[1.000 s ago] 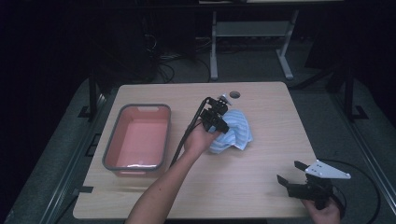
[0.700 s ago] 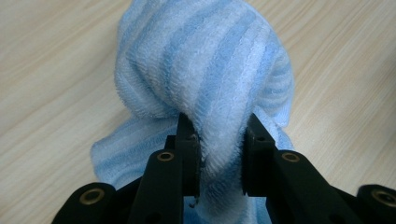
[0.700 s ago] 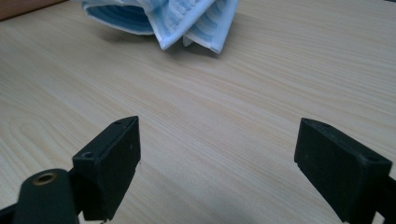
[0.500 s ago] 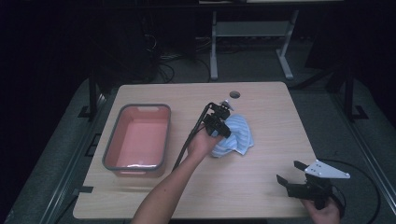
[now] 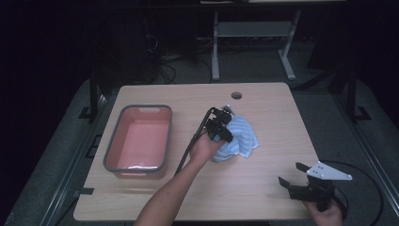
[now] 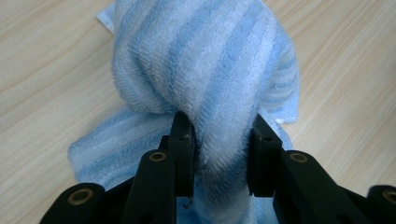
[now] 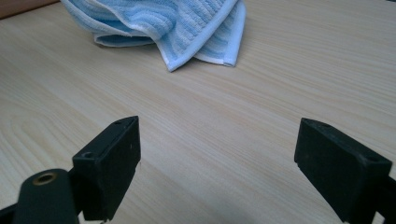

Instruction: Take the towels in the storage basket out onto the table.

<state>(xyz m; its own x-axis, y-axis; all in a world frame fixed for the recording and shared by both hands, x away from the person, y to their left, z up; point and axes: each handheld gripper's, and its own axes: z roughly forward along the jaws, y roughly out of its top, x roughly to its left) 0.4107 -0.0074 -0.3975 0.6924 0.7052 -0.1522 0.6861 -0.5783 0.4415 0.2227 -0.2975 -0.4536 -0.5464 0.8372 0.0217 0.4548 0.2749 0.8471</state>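
A blue striped towel (image 5: 240,136) is bunched up mid-table, just right of the pink tub (image 5: 139,141), and a fold of it is pinched between the jaws of the left gripper (image 6: 219,140). The right gripper (image 7: 219,163) is held wide apart over bare wood at the near right corner of the table (image 5: 263,188).

A pink tub (image 5: 139,140) with a grey rim is sitting on the wooden table (image 5: 263,101), toward its left side, well apart from the table's round hole (image 5: 236,95).
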